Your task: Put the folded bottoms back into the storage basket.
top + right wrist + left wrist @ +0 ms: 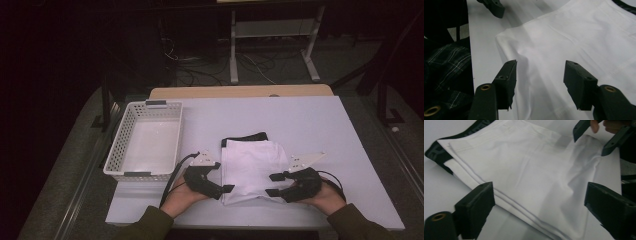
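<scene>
White table (310, 130), folded cloth (252, 165)

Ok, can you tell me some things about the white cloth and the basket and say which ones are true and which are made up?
1. The folded white cloth lies on the table. True.
2. The cloth is inside the basket. False: the basket stands apart to the cloth's left, with nothing in it.
3. The cloth has a black band along its far edge. True.
4. The right gripper is squeezing the cloth. False: its jaws stand apart over the cloth's edge, not pinching it.
5. The left gripper is at the cloth's near left corner with its jaws apart. True.
</scene>
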The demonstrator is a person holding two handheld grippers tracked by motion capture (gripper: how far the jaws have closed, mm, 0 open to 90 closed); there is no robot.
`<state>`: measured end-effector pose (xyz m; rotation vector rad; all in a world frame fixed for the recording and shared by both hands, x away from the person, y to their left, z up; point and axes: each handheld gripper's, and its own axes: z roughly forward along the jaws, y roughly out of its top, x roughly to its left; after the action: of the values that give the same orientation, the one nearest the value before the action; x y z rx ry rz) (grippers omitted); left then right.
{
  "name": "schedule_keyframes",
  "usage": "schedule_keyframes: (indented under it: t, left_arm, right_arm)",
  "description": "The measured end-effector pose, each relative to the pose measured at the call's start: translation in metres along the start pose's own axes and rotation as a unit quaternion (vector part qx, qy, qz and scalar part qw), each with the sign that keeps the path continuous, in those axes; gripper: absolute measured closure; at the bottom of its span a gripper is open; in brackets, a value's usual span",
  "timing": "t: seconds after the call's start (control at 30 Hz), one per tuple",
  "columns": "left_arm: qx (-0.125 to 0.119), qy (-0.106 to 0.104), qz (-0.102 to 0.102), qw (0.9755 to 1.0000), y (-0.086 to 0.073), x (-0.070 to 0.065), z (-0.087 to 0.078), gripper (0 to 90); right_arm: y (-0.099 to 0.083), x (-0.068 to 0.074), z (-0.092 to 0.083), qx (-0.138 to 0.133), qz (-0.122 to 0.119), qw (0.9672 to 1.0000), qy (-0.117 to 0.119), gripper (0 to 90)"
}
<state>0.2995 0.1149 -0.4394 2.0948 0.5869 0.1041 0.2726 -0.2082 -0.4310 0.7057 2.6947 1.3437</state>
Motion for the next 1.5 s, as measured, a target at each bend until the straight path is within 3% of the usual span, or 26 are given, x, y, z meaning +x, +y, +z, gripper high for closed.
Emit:
schedule_keyframes:
  t: [0.33, 0.63, 0.83, 1.13, 1.5]
  left_arm:
    - [0.003, 0.03, -0.018, 0.9994, 0.004, 0.01, 0.006, 17.7]
    - [0.003, 0.049, -0.02, 0.9986, 0.01, 0.016, 0.016, 22.4]
    - [0.001, 0.065, -0.024, 0.9976, 0.014, 0.022, 0.024, 23.7]
    - [0.0, 0.079, -0.033, 0.9963, 0.02, 0.034, 0.03, 23.8]
    - [0.007, 0.081, -0.034, 0.9961, 0.022, 0.038, 0.036, 23.8]
  right_arm:
    - [-0.012, -0.003, -0.016, -0.018, 0.016, 0.9991, -0.036, 27.7]
    - [-0.024, -0.008, -0.03, -0.028, 0.037, 0.9969, -0.064, 20.0]
    - [-0.033, -0.01, -0.036, -0.027, 0.045, 0.9961, -0.071, 14.7]
    - [-0.04, -0.011, -0.038, -0.027, 0.048, 0.9958, -0.074, 14.1]
    - [-0.039, -0.012, -0.034, -0.019, 0.052, 0.9962, -0.068, 12.6]
